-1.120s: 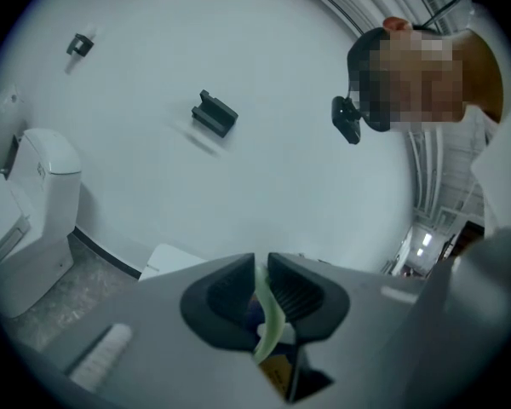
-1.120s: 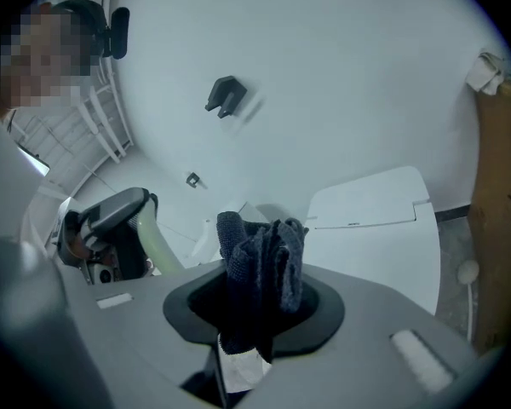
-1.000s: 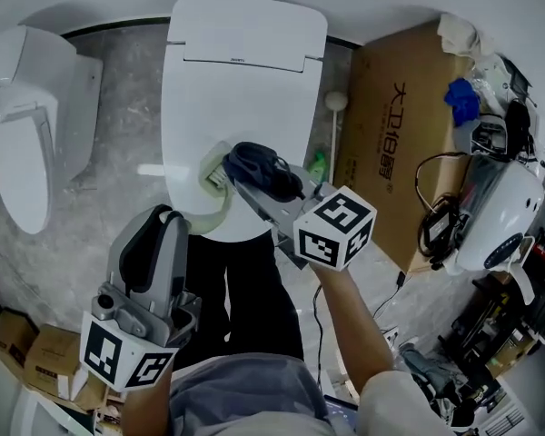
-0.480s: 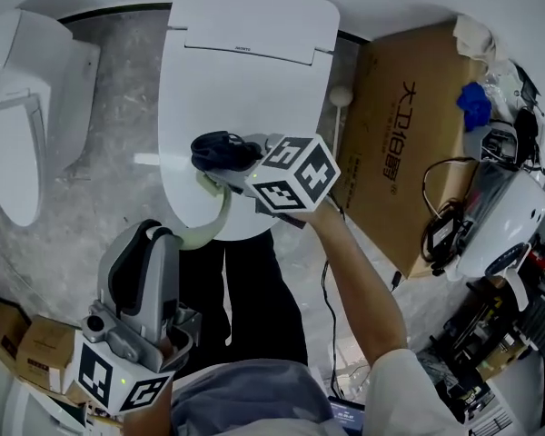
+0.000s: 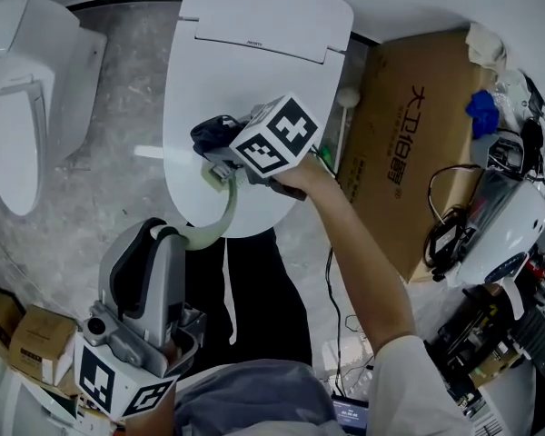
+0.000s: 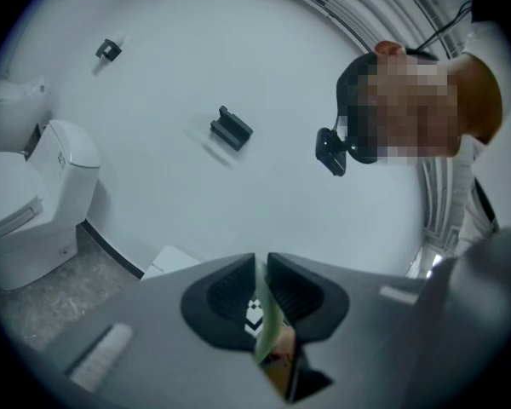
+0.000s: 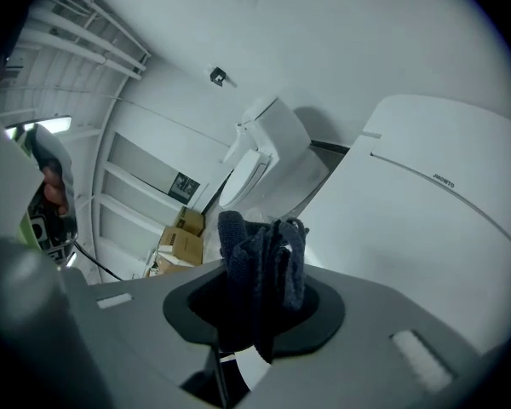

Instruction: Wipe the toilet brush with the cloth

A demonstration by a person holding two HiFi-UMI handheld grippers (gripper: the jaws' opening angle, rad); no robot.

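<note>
Status at this frame:

- Left tool (image 6: 261, 290): jaws nearly together, pinched on the thin pale-green handle of the toilet brush (image 5: 221, 214). It held the near end, and the handle curved up and away over the closed toilet lid (image 5: 254, 53).
- Right tool (image 7: 254, 309): jaws clamped on a bunched dark blue cloth (image 7: 262, 258), which stuck out past the tips.
- In the head view the cloth was at the far end of the brush, above the lid. It was right against that end or just beside it. We couldn't confirm contact because the right tool's marker cube covered part of the spot.

Progress, our read: both grasps were done and the cloth was at the brush, so the wipe was under way at the far end. The handle between the cloth and the left tool looked unwiped. We couldn't tell from these views how clean any part was.
</note>
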